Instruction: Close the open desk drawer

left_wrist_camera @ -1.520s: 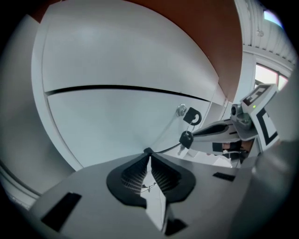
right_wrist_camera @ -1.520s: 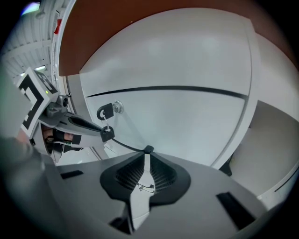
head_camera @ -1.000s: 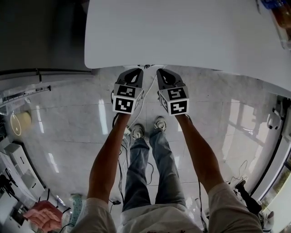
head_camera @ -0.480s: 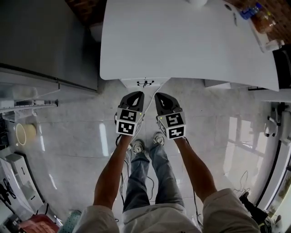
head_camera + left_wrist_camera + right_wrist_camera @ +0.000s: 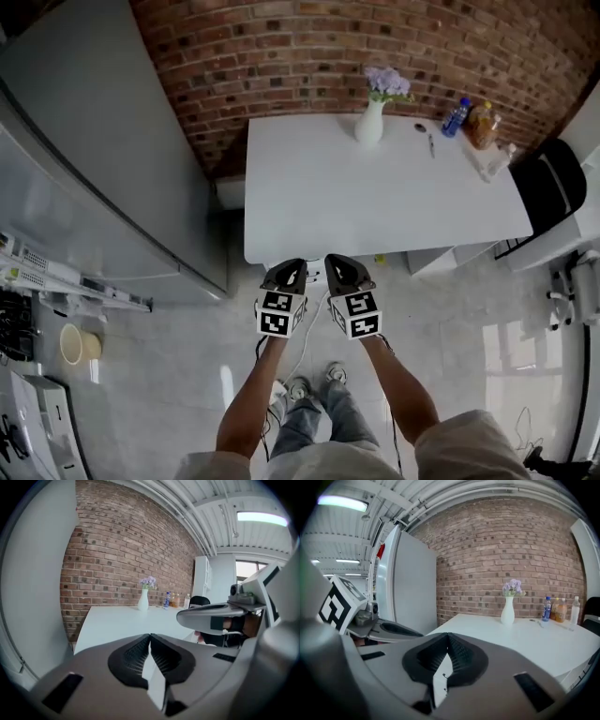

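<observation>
I see a white desk (image 5: 375, 206) against a red-brown brick wall (image 5: 281, 47). The vase (image 5: 368, 127) is white, its flowers (image 5: 387, 82) pale purple; one bottle (image 5: 454, 118) is blue. The fridge (image 5: 94, 159) is grey, the floor (image 5: 169, 375) pale grey marble. My left gripper (image 5: 296, 264) and right gripper (image 5: 332, 260) are grey with black ribbed pads (image 5: 134, 656), their cubes (image 5: 277, 314) white with black square markers. The jeans (image 5: 352, 420) are blue.

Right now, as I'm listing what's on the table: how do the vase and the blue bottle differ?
The vase is white and holds pale purple flowers; the blue bottle is blue, with no flowers. The vase stands midway along the far edge of the table; the blue bottle stands nearer its right corner, beside an orange bottle. Both stand upright.
</observation>
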